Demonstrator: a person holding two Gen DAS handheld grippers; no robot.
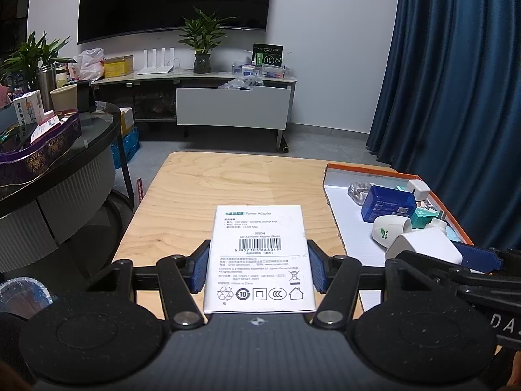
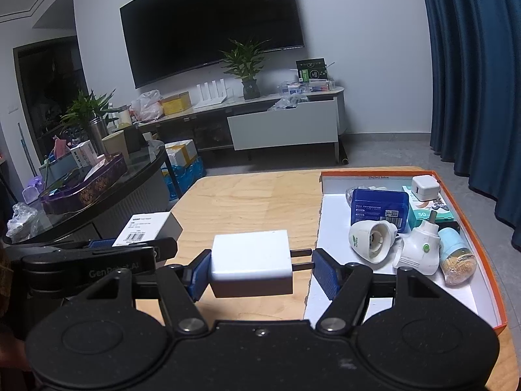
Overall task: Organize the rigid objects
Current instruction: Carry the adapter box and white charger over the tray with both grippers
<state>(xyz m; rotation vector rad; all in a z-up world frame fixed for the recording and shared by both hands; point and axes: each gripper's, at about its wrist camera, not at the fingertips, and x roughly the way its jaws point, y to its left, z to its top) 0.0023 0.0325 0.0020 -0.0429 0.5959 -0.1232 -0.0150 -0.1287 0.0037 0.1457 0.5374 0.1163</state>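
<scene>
You hold the white power adapter box (image 1: 259, 257) clamped between the pads of your left gripper (image 1: 259, 267), above the wooden table (image 1: 202, 189). Your right gripper (image 2: 259, 272) pinches the white charger (image 2: 250, 264) end to end, one pad on its body, the other on its prongs. The orange-rimmed tray (image 2: 469, 238) already holds several items, including a blue box (image 2: 379, 207). By the look of it, these two pieces are what remains to go in.

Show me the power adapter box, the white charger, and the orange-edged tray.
power adapter box (image 1: 259, 254): left wrist view, on its printed barcode face.
white charger (image 2: 250, 260): right wrist view, on its top face.
orange-edged tray (image 2: 485, 260): right wrist view, on its right rim.
</scene>
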